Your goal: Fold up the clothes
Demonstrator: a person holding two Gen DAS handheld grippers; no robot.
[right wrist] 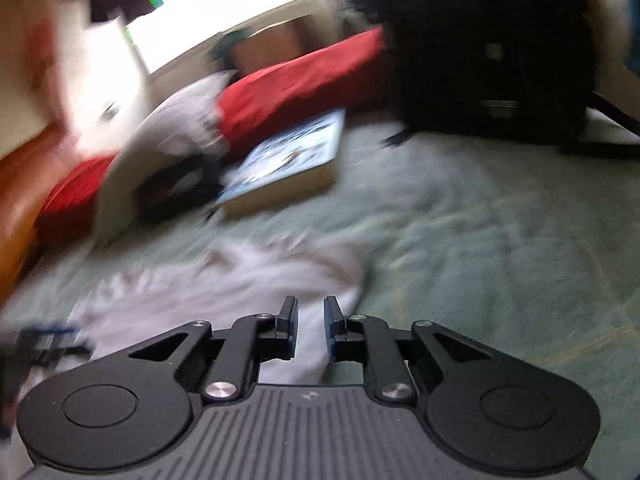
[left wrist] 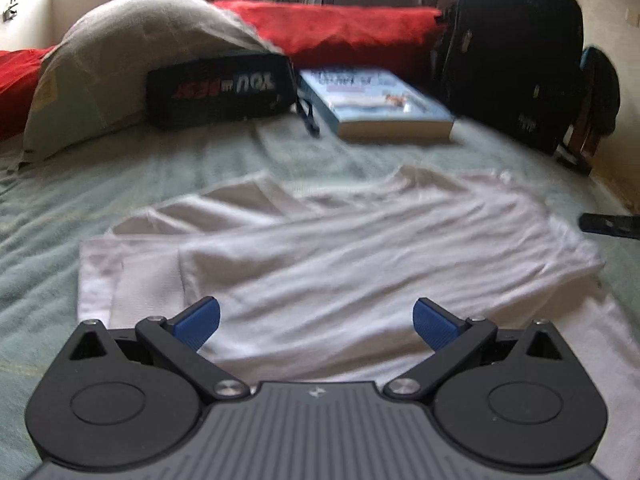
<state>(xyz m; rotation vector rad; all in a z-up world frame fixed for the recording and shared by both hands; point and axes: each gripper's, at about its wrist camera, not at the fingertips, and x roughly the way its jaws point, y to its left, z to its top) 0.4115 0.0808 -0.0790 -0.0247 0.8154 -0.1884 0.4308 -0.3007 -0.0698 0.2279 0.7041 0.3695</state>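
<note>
Currently, white shirt [left wrist: 340,248] lies spread and creased on the pale green bed cover [left wrist: 100,184], partly folded at its left side. Left gripper [left wrist: 316,322] hangs over the shirt's near edge, blue pads [left wrist: 200,320] spread wide, nothing between them. Right gripper [right wrist: 311,326] sits at the shirt's right edge; jaws narrow, a small gap remaining, white cloth visible in the gap; view blurred, so contact of pads with cloth cannot be confirmed. At the bed's far side: book [left wrist: 376,100], black pouch [left wrist: 220,88] with lettering, grey pillow [left wrist: 120,52], red blanket [left wrist: 340,28], black backpack [left wrist: 516,52].
</note>
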